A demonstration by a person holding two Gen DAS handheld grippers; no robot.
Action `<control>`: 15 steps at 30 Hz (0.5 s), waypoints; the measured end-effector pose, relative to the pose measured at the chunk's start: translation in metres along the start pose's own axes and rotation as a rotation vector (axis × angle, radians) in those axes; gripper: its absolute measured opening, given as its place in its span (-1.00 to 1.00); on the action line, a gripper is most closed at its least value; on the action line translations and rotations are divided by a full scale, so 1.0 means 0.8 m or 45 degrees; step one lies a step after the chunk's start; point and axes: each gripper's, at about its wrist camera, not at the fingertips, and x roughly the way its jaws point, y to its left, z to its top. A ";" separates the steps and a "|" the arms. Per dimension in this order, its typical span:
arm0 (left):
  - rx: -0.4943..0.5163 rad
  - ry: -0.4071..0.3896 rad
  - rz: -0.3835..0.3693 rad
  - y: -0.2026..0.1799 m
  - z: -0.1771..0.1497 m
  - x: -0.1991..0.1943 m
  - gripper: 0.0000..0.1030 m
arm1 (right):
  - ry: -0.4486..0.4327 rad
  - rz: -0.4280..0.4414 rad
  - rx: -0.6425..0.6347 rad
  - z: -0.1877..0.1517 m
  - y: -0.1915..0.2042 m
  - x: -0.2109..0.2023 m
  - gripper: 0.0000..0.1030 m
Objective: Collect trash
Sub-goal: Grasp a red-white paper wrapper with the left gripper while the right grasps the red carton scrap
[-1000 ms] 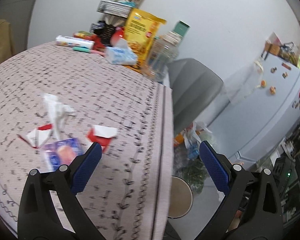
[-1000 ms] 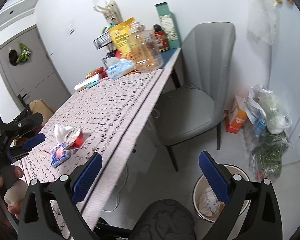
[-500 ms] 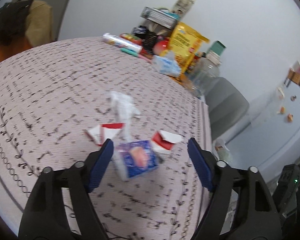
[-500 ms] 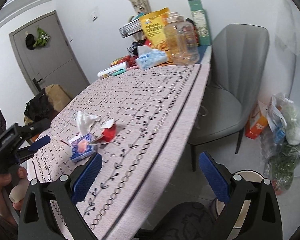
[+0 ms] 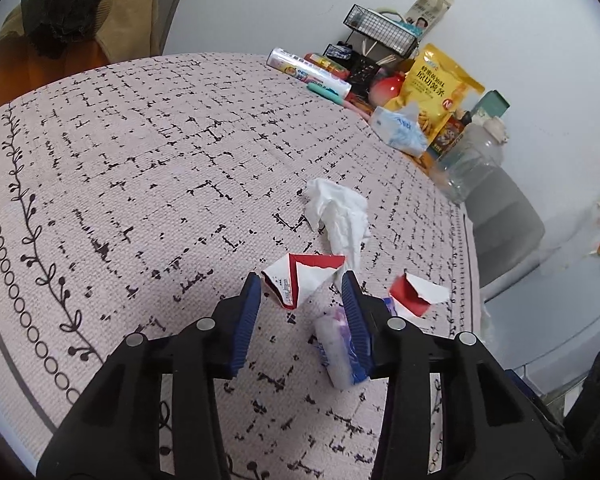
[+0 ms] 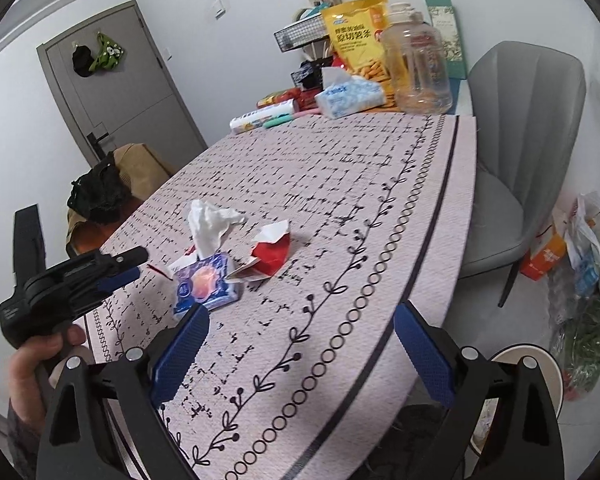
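Left gripper [image 5: 302, 300] jaws closing w/ torn red-white wrapper [image 5: 296, 280] between, tissue pack [image 5: 340, 352] against right pad; right gripper [image 6: 300, 344] spread, empty.

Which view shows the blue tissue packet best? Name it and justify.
The right wrist view: the blue tissue packet lies whole and unobstructed on the tablecloth, printed face up. In the left wrist view only part of it shows, behind one finger of the closing left gripper.

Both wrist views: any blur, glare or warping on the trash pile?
Left wrist: sharp, tissue and torn red-white wrapper crisp, table edge bowed by fisheye, corners vignetted. Right wrist: also sharp, soft even light, no glare, blue pack legible, table border curved.
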 end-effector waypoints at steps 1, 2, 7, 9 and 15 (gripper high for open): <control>0.006 0.002 0.011 -0.001 0.000 0.004 -0.21 | 0.008 0.006 -0.002 -0.001 0.002 0.003 0.77; 0.009 0.003 0.024 -0.001 0.000 0.009 -0.27 | 0.015 0.009 -0.003 -0.001 0.003 0.005 0.76; -0.009 0.007 0.074 0.007 -0.001 0.024 -0.51 | 0.039 0.027 -0.008 -0.002 0.007 0.013 0.71; -0.015 0.003 0.086 0.011 -0.001 0.027 -0.62 | 0.053 0.034 -0.005 -0.002 0.007 0.019 0.70; -0.034 -0.035 0.089 0.017 0.003 0.015 -0.94 | 0.101 0.068 0.002 0.004 0.016 0.042 0.60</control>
